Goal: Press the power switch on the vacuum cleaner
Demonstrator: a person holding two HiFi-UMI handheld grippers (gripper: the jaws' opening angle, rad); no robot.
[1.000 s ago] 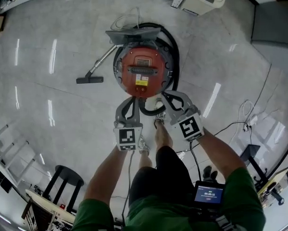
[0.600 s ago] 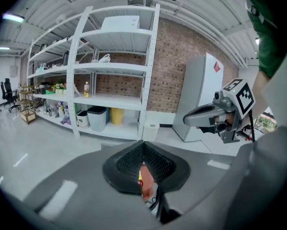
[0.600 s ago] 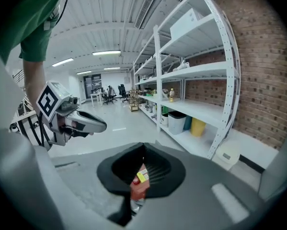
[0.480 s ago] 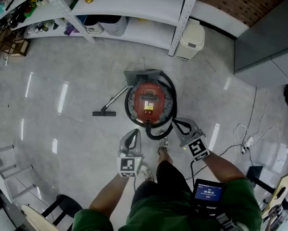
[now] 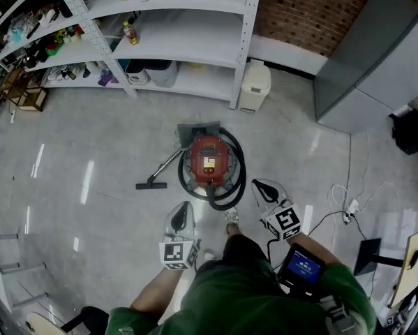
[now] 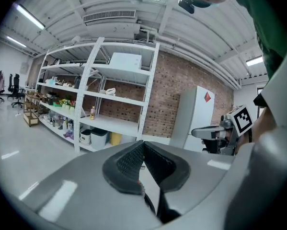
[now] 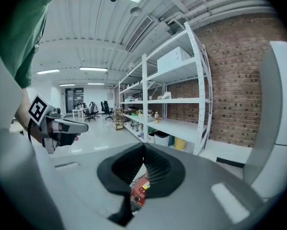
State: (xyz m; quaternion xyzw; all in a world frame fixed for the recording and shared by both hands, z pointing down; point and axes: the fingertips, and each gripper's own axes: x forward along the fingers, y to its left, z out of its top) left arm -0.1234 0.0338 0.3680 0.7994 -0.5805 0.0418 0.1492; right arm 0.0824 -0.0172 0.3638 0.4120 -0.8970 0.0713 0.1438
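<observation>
1. Underfoot, a pale glossy floor (image 5: 90, 138) fills most of the head view and carries streaks of reflected ceiling light. A brick wall (image 5: 306, 9) closes its far side.
2. White metal shelving (image 5: 188, 19) runs along the floor's far edge, loaded with bottles, tubs and small clutter. A tall grey cabinet (image 5: 376, 54) stands toward the far right corner.
3. The vacuum cleaner (image 5: 209, 160) sits near the middle of the floor, in front of the shelving and ahead of the person's feet, well apart from both grippers. It is a round red canister seen from above. The label strip on its lid runs from the far side to the near side. Its power switch is too small to pick out.
4. A black hose (image 5: 238, 180) loops round the canister's right and near sides.
5. A slim wand leaves the canister's left side and slants toward the near left. It ends in a dark floor nozzle (image 5: 151, 185) that lies flat on the floor, crosswise to the wand.
6. A cream bin (image 5: 254, 87) stands by the shelving's right post.
7. The left hand-held gripper (image 5: 182, 211) hangs near-left of the canister, with its jaws closed on nothing.
8. The right hand-held gripper (image 5: 259, 186) hangs near-right of the canister, just beside the hose loop, also closed and empty.
</observation>
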